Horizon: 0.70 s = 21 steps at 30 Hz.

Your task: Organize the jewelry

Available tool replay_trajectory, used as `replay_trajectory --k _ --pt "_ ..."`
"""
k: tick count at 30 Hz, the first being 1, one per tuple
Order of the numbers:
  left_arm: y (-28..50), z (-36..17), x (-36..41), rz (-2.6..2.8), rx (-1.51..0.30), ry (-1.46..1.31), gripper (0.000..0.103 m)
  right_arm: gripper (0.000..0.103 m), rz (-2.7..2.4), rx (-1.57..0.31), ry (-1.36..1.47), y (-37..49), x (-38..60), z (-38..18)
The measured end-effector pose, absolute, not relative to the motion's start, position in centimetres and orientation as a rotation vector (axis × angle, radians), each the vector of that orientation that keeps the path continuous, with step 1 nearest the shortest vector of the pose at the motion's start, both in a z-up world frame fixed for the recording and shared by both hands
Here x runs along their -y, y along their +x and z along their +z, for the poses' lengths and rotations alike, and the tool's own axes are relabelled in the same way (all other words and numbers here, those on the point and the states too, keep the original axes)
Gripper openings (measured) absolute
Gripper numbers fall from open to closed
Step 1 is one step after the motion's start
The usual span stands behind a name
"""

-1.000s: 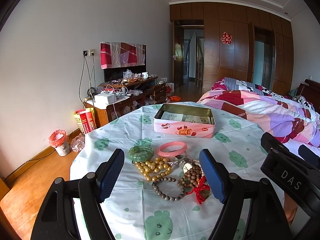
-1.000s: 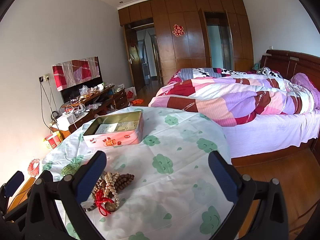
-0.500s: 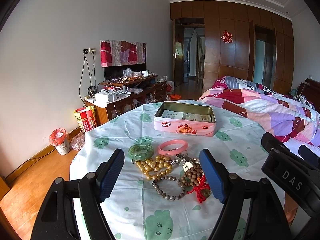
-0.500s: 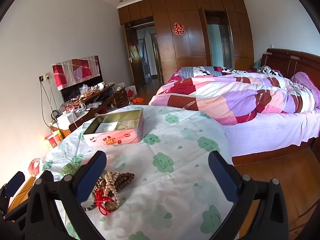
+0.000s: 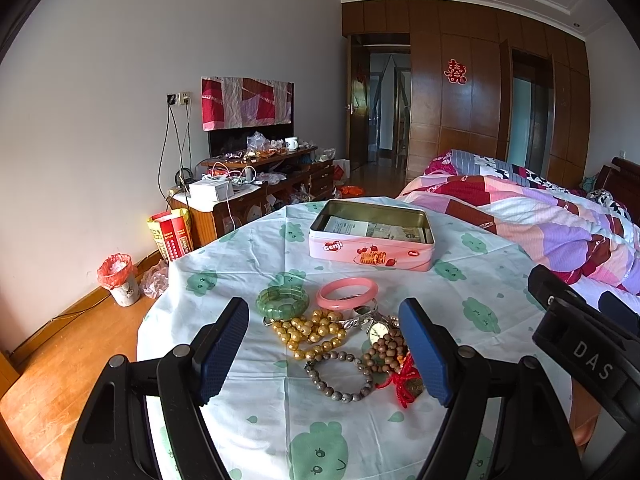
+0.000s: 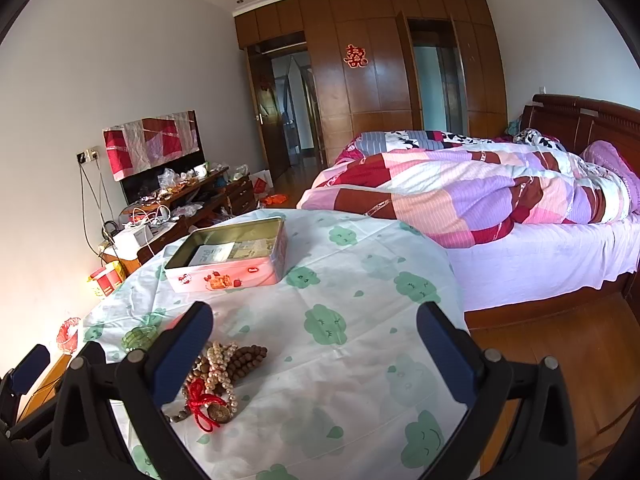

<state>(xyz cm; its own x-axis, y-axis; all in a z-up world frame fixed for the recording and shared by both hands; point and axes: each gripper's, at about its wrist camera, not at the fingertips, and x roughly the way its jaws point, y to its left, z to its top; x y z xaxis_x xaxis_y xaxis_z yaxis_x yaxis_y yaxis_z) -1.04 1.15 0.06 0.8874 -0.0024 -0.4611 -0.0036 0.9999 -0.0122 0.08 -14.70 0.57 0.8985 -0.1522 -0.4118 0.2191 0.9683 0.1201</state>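
Jewelry (image 5: 340,336) lies heaped between wide-apart left tongs (image 5: 324,354).

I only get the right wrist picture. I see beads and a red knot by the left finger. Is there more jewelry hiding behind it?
Observer: Yes. The left wrist view shows a pink bangle lying flat on the tablecloth, on the tin's side of the beads.
Operator: Ooh! Anything green?
Observer: A green bracelet lies right beside the pink bangle, on its left in that view.
Operator: Is there a watch?
Observer: Yes, a silver watch with a pale face sits between the golden bead strand and the brown wooden beads.
Operator: Is the other gripper grabbing any?
Observer: No. The left gripper is open above the pile, holding nothing.
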Motion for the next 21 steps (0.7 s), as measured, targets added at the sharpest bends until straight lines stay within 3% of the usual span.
replay_trajectory --k 8,9,11,21 --pt "2.6 -1.9 -2.8 0.002 -0.622 0.019 0.078 0.102 -0.129 -0.506 0.185 1.4 14.2 -1.9" --pt "3.3 -2.4 -3.6 0.009 -0.650 0.010 0.078 0.099 -0.130 -0.526 0.182 1.6 14.2 -2.4" --pt "4.2 -3.1 -5.1 0.032 -0.678 -0.012 0.078 0.081 -0.110 -0.574 0.181 1.9 13.9 -3.6" --pt "8.0 -5.5 -10.2 -0.005 -0.781 -0.106 0.078 0.048 0.197 -0.755 0.257 3.8 12.1 -5.9"
